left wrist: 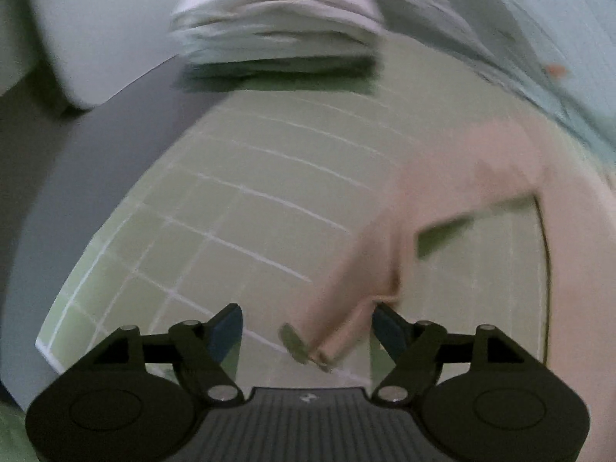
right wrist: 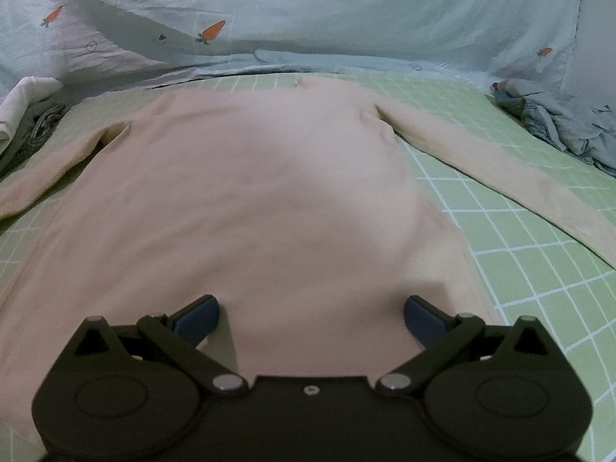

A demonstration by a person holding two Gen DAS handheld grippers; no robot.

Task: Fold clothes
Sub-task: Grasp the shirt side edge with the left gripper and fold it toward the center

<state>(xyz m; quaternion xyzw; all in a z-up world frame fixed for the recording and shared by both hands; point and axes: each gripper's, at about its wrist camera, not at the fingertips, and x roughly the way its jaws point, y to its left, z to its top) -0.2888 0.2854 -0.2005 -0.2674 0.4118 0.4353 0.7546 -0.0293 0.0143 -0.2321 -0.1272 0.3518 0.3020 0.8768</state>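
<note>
Green checked sheet (right wrist: 539, 254), peach long-sleeved top (right wrist: 246, 200) flat, sleeves spread

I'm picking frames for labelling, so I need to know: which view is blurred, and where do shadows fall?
Left wrist view: motion-smeared throughout, the folded white stack and pink sleeve soft-edged; only the left hand-held gripper is sharp. Right wrist view: fairly sharp, dim light, the right hand-held gripper shadowing the pink shirt; fisheye bends the green grid sheet.
</note>
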